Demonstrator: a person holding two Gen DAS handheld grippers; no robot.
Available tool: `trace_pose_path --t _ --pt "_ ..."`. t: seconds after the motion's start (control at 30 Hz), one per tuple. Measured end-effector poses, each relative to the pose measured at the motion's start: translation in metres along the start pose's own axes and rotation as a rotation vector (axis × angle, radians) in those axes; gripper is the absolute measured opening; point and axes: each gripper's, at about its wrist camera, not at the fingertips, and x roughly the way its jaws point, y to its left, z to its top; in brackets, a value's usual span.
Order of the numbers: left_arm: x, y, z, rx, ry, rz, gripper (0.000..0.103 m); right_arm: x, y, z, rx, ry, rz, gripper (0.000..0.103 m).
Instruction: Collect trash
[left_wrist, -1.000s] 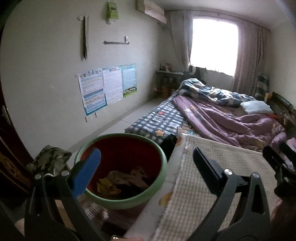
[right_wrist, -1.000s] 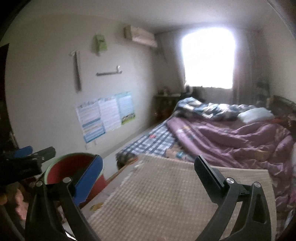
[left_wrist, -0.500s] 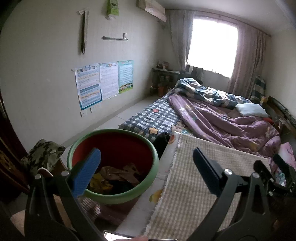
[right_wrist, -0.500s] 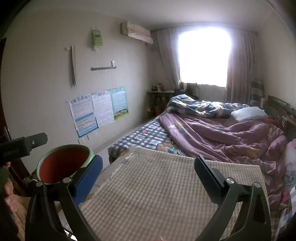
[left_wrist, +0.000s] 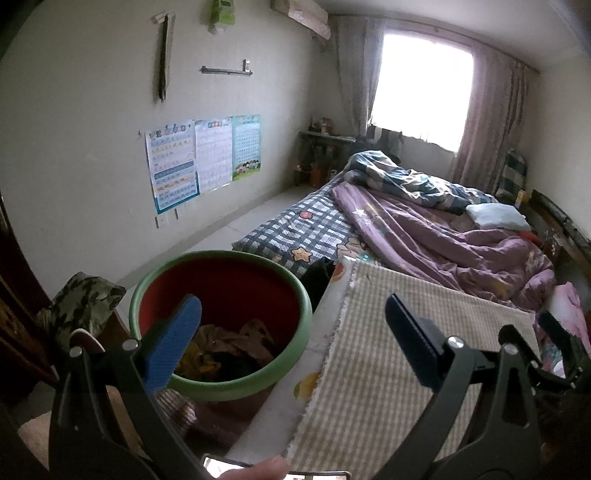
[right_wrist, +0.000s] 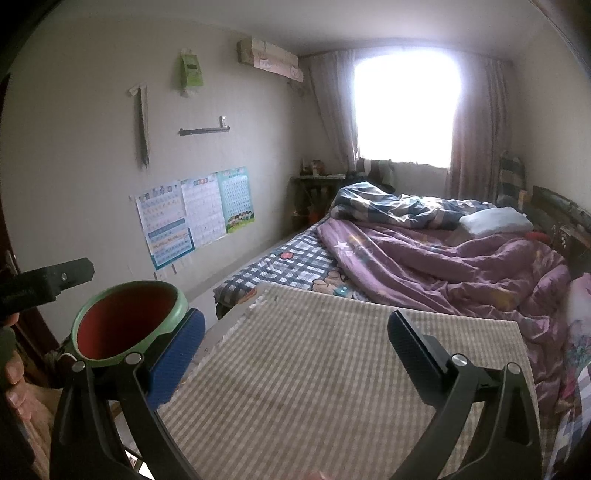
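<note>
**Fingers wide apart on both grippers, nothing held; no loose trash in sight**

Fingers of the left gripper (left_wrist: 295, 332) stand spread wide with nothing between them, the blue pad (left_wrist: 173, 343) on one side hanging over the rim of the trash bin (left_wrist: 291, 295) without clearly touching it. The right gripper (right_wrist: 295, 347) is likewise fully spread and holds nothing; its fingers frame only the checked cloth (right_wrist: 314, 369).

The bin, green-rimmed with a red inside, sits just beside the left edge of the cloth-covered surface (left_wrist: 325, 328). From the left wrist view, crumpled brown and yellow scraps (left_wrist: 236, 347) already lie at its bottom, so by my reading part of the collecting is done. The right wrist view sees the bin from lower down and shows only its red wall.

The checked cloth looks bare in both views; no wrapper or scrap shows on it. Beyond it lies the bed (right_wrist: 424, 251) with a rumpled purple quilt, a plaid sheet and a white pillow (right_wrist: 495, 219), and further off the wall posters (left_wrist: 203, 158) and bright window.

The step in hand appears to be a pause between pieces: both tools free, looking outward. The next move calls for finding another piece of trash, perhaps on the bed or floor, though none can be made out from here, then closing one pair of fingers on it and carrying it to the bin's mouth.
</note>
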Motion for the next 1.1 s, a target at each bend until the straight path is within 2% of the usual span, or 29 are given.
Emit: trace_pose_path --t 1.1 --pt "0.011 -0.002 -0.007 0.022 0.04 -0.006 0.097 0.012 -0.005 -0.012 0.005 0.07 -0.008 0.096"
